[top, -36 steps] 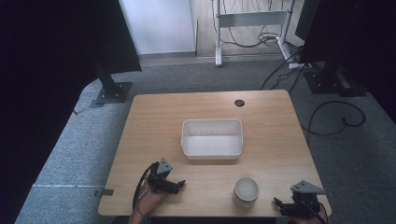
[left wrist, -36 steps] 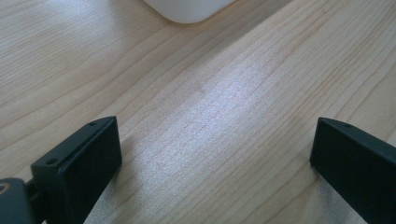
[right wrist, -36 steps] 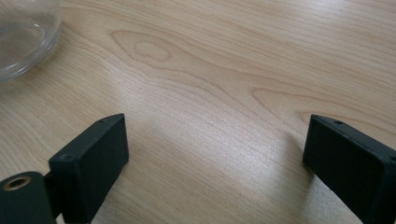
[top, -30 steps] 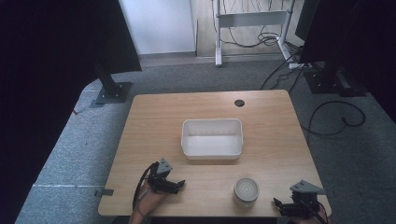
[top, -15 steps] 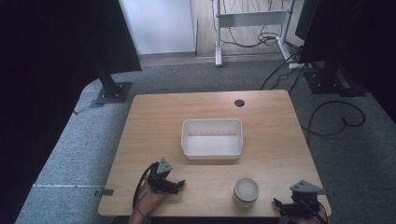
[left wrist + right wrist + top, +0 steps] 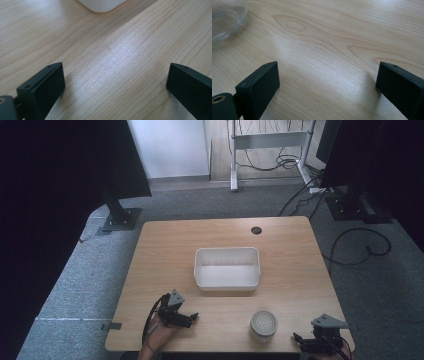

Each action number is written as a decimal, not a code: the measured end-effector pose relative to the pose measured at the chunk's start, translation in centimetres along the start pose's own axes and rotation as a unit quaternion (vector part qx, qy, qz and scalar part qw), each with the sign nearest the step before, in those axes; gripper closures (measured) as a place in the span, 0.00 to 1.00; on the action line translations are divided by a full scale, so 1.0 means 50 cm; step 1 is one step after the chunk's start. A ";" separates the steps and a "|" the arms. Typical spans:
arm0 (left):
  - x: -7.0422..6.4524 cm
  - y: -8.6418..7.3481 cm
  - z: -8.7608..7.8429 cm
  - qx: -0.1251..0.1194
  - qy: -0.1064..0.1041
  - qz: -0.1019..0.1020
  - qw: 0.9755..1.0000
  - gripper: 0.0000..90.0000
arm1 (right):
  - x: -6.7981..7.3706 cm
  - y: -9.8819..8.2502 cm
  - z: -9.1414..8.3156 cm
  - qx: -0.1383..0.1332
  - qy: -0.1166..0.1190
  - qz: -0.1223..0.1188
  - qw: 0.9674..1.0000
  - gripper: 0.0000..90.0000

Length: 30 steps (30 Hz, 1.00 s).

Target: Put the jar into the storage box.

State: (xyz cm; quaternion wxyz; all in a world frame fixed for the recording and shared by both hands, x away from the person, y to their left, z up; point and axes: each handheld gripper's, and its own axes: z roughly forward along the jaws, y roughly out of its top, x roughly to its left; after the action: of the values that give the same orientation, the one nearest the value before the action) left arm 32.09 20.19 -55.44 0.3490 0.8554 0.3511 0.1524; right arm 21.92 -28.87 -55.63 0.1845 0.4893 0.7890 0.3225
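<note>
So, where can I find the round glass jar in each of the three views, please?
High view: the glass jar stands near the table's front edge, right of centre, between the two grippers.
Left gripper view: the jar is not in it; the white bin's corner is at the top.
Right gripper view: the jar's clear base is in the top left corner.
Shared landmark: the wooden tabletop.
</note>
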 end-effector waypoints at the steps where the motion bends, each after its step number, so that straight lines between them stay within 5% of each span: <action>1: 0.000 0.000 0.000 0.000 0.000 0.000 1.000 0.02 | 0.001 0.000 -0.001 -0.001 0.001 0.000 1.000 0.05; 30: 0.000 0.000 0.000 0.000 0.002 -0.001 1.000 0.02 | 0.061 0.033 -0.045 -0.034 0.049 -0.042 0.997 0.04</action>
State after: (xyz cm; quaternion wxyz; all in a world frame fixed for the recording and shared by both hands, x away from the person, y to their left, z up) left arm 32.10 20.21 -55.43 0.3485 0.8548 0.3526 0.1534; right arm 20.24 -26.40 -52.80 0.1756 0.4326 0.8056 0.3648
